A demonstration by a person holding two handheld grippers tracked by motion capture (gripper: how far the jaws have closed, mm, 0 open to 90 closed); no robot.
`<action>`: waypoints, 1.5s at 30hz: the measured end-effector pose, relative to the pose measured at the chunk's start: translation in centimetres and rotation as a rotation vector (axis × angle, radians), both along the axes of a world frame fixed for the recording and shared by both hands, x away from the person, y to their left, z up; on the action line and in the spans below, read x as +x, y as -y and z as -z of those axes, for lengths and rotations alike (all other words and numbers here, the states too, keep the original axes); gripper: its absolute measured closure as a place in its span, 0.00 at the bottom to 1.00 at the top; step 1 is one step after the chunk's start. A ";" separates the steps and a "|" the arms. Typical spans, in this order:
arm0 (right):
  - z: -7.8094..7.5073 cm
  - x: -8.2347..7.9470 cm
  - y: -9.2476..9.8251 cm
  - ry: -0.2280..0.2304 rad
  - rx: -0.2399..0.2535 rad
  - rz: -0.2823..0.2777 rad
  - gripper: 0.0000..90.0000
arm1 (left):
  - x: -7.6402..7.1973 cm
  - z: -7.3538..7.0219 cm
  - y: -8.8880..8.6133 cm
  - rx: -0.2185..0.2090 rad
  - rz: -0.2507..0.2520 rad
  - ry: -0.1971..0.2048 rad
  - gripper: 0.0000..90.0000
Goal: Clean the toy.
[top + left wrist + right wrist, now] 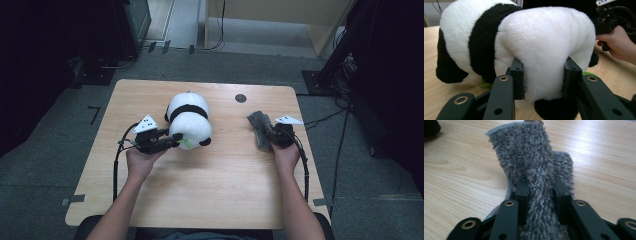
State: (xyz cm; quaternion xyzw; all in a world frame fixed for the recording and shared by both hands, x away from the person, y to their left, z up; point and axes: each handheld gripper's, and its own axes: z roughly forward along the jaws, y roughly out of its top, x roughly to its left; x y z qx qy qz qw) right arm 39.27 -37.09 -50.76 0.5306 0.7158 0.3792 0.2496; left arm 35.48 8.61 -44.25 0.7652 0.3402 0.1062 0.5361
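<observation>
A black-and-white panda plush [189,120] lies on the wooden table [210,180], left of centre. My left gripper [176,141] comes at it from the left and is shut on the white head [544,37], the pads pressing into the fur on both sides. My right gripper [274,136] is at the table's right side, shut on a grey fuzzy cloth [257,124]. In the right gripper view a bunched fold of the cloth [529,152] stands up between the pads, and the remainder rests on the wood. The right gripper [605,22] and its hand show beyond the panda.
A small dark round disc [240,98] sits in the tabletop near the far edge. Black cables [116,170] trail from both grippers over the table. Dark equipment and cables stand on the grey floor [45,150] around the table.
</observation>
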 end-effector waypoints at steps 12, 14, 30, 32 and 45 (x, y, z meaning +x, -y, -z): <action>-3.7 -1.9 -1.7 0.059 0.135 -0.093 0.86 | 0.0 -0.1 0.2 0.005 -0.014 0.022 0.69; -4.5 -1.9 -2.7 0.060 0.142 -0.138 0.86 | -0.1 -0.1 0.3 0.004 -0.015 0.027 0.69; -8.9 -3.5 -8.2 0.127 0.181 -0.348 0.86 | -0.6 0.2 2.4 0.034 0.009 0.038 0.69; -9.4 -4.0 -9.0 0.138 0.184 -0.379 0.85 | -0.8 0.3 2.6 0.033 0.010 0.038 0.69; -9.5 -5.8 -14.1 0.158 0.157 -0.493 0.85 | -1.5 0.0 3.1 0.018 -0.011 0.063 0.69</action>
